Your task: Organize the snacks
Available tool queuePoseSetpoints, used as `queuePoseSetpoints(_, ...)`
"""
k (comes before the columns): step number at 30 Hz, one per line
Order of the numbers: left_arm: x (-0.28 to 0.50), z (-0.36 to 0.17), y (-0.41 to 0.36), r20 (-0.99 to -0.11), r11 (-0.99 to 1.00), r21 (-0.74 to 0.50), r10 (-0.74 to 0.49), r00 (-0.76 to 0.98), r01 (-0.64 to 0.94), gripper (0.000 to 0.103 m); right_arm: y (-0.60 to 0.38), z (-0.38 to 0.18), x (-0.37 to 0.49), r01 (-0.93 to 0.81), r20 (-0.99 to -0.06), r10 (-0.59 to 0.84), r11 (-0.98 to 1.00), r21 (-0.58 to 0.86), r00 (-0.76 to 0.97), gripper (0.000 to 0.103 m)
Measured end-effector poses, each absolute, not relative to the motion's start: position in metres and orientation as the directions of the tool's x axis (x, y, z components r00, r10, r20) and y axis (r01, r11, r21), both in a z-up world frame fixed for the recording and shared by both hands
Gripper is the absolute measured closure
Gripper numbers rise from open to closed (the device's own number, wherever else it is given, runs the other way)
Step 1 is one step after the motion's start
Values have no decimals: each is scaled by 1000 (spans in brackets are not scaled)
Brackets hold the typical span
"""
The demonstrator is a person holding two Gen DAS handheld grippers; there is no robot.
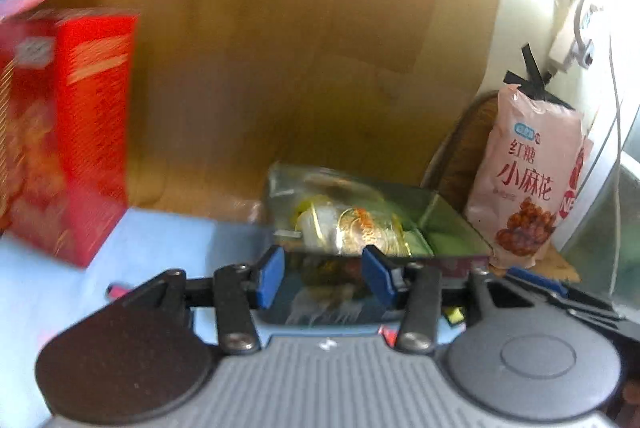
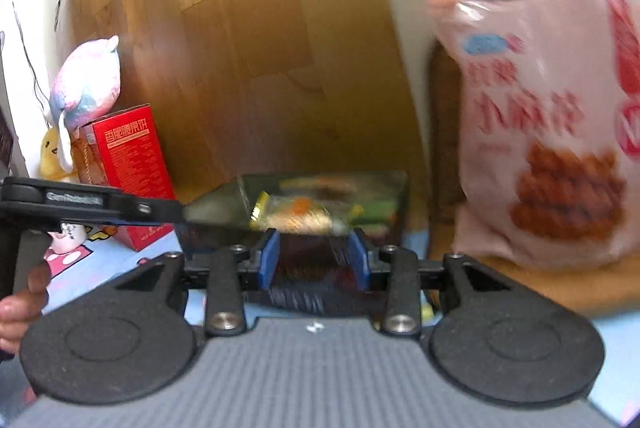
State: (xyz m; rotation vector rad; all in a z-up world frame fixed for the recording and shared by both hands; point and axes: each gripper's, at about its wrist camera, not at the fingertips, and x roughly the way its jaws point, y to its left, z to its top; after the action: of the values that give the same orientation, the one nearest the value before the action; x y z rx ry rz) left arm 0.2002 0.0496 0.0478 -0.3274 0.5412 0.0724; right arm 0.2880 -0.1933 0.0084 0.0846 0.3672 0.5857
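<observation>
Left gripper [image 1: 324,274]: jaws apart, nothing between them. Open tin [image 1: 452,228] holding a snack packet [image 1: 360,228] sits just ahead. Red box [image 1: 80,131] ahead-left; pink bag [image 1: 524,179] ahead-right. Right gripper [image 2: 314,260]: jaws apart, empty, tin directly ahead.

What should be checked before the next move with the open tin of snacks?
1. Tin upright, packets inside: ok.
2. Left gripper fingers either side of the tin's near wall, firm hold: cannot tell.
3. Right gripper hold on the tin: cannot tell.
4. Pink bag standing upright: ok.
5. Red box apart from the tin: ok.
</observation>
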Motion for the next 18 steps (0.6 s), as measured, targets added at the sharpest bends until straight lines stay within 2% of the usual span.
queuePoseSetpoints(6, 164, 41, 56, -549, 945, -259, 25, 836, -198, 58, -222, -9, 261, -517, -350, 596, 802, 300, 723, 61)
queuePoseSetpoints(7, 159, 39, 57, -561, 943, -257, 32, 827, -210, 56, -222, -10, 256, -520, -354, 599, 800, 299, 718, 61)
queuePoseSetpoints(8, 153, 35, 58, -574, 940, -256, 40, 818, -225, 49, -222, -11, 250, -526, -358, 603, 797, 297, 713, 60)
queuePoseSetpoints(9, 148, 32, 60, -585, 938, -255, 43, 810, -234, 45, -219, -13, 246, -531, -360, 606, 795, 293, 709, 60)
queuePoseSetpoints(17, 108, 15, 70, -622, 909, -265, 92, 778, -320, 48, -184, -21, 245, -600, -418, 606, 783, 164, 677, 60)
queuePoseSetpoints(18, 103, 16, 72, -621, 908, -267, 95, 778, -324, 48, -178, -23, 249, -604, -432, 597, 785, 140, 676, 63)
